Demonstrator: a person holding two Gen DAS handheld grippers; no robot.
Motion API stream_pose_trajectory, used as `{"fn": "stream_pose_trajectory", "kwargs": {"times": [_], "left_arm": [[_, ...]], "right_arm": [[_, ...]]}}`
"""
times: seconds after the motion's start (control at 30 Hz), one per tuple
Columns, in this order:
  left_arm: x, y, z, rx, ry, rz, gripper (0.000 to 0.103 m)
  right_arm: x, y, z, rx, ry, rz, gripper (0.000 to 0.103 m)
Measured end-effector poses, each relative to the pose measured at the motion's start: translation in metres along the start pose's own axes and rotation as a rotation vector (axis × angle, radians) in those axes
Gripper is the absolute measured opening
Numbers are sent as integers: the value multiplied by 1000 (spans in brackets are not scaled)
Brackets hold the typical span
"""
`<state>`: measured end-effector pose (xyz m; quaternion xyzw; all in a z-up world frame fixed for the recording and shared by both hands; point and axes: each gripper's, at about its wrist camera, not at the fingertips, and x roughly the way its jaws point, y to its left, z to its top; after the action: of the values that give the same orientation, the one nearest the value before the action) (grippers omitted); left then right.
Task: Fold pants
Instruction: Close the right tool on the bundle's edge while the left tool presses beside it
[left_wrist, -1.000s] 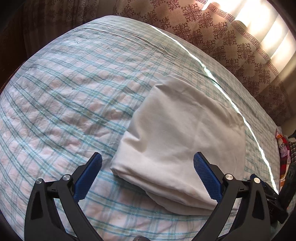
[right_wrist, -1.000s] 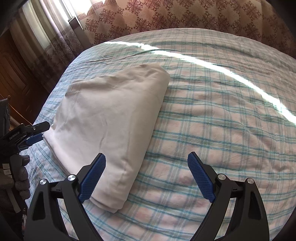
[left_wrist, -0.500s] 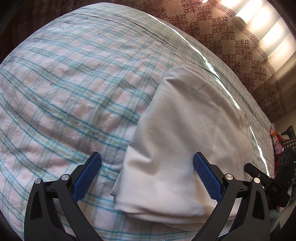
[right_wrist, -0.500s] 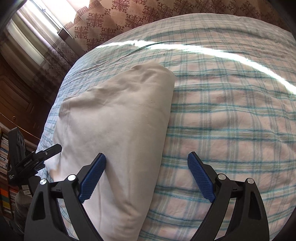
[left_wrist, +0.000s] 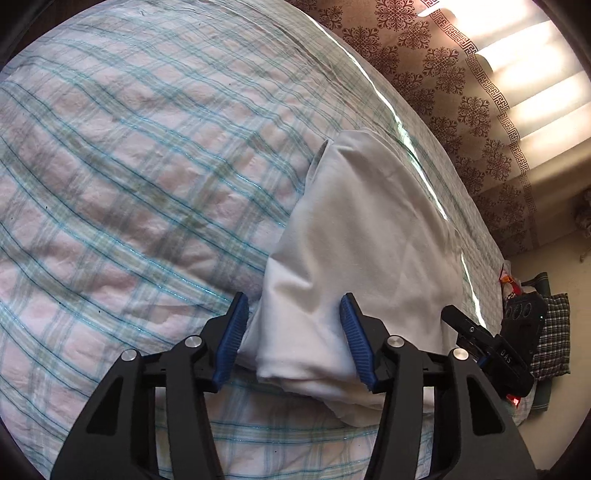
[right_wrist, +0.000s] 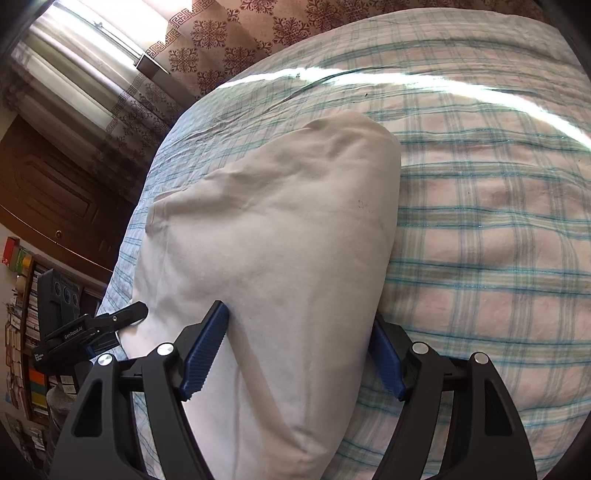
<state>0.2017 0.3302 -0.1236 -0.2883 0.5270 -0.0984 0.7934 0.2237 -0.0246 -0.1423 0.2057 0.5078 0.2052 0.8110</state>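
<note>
Left tongs (left_wrist: 291, 332): lower middle of the left wrist view, black arms with blue ribbed pads (left_wrist: 231, 339). Jaws had just been closing, half drawn in, with the near left corner of the folded pants (left_wrist: 365, 236) bunched between them. Both pads touched the cloth at its sides; whether they yet pinched it firmly could not be told.

Right tongs (right_wrist: 295, 347): lower middle of the right wrist view, same make. Jaws had just been closing, set fairly wide, straddling the near right end of the pants (right_wrist: 280, 236). The left pad pressed into the top of the cloth; the right pad sat partly hidden at the fold's right edge, against it.

Pants: white, folded into a thick oblong bundle, lying on the bedspread (left_wrist: 122, 177) and running from the tongs toward the upper part of each frame. The other tongs showed at the bundle's far side in each view, at lower right and lower left.

Bedspread: pink and white with teal plaid, crossed by a bright strip of sunlight.

Curtain (left_wrist: 436, 74): brown, patterned, beyond the bed, at the top of both frames.

Bookshelf (right_wrist: 22, 332): far left edge of the right wrist view.
</note>
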Motion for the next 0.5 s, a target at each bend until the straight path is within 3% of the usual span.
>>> {"fn": "stream_pose_trajectory", "kwargs": {"times": [0.27, 0.33, 0.47, 0.5], "left_arm": [[1, -3, 1, -2, 62, -18, 53], [9, -2, 5, 7, 87, 18, 58], [18, -8, 7, 53, 99, -5, 72], [18, -12, 6, 69, 99, 11, 72]], "right_arm": [[-3, -9, 6, 61, 36, 80, 62], [1, -13, 8, 64, 38, 83, 62], [5, -14, 10, 52, 33, 91, 63], [6, -13, 10, 51, 35, 91, 63]]}}
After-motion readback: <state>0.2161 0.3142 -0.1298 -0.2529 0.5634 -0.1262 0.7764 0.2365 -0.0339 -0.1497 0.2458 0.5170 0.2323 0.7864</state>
